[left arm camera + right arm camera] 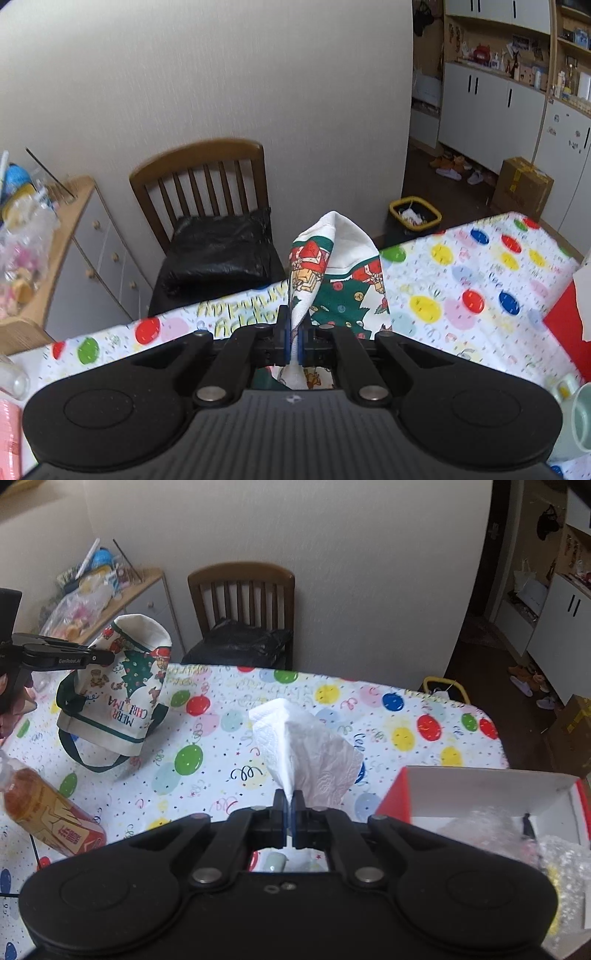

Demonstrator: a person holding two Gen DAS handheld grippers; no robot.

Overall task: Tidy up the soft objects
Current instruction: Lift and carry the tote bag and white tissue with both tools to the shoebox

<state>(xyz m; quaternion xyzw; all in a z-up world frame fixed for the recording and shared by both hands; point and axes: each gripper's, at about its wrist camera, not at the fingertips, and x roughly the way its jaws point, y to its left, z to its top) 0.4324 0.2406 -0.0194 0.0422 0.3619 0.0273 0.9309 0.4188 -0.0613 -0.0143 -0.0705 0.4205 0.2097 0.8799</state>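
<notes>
We see the red box (491, 794) at the table's (258, 738) right edge holding bubble wrap (480, 827). Our left tool (107, 656) is clamped on the Christmas bag's (122, 686) rim, lifting it while its base rests on the table. Our right tool (290, 801), tilted downward, pinches a white tissue (306, 746) above the table.

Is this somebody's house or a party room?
Most likely a home dining corner. A wooden chair stands by the table with the balloon tablecloth, and cupboards with slippers on the floor lie beyond.

Wooden chair (207, 192) against pale wall (221, 74)
</notes>
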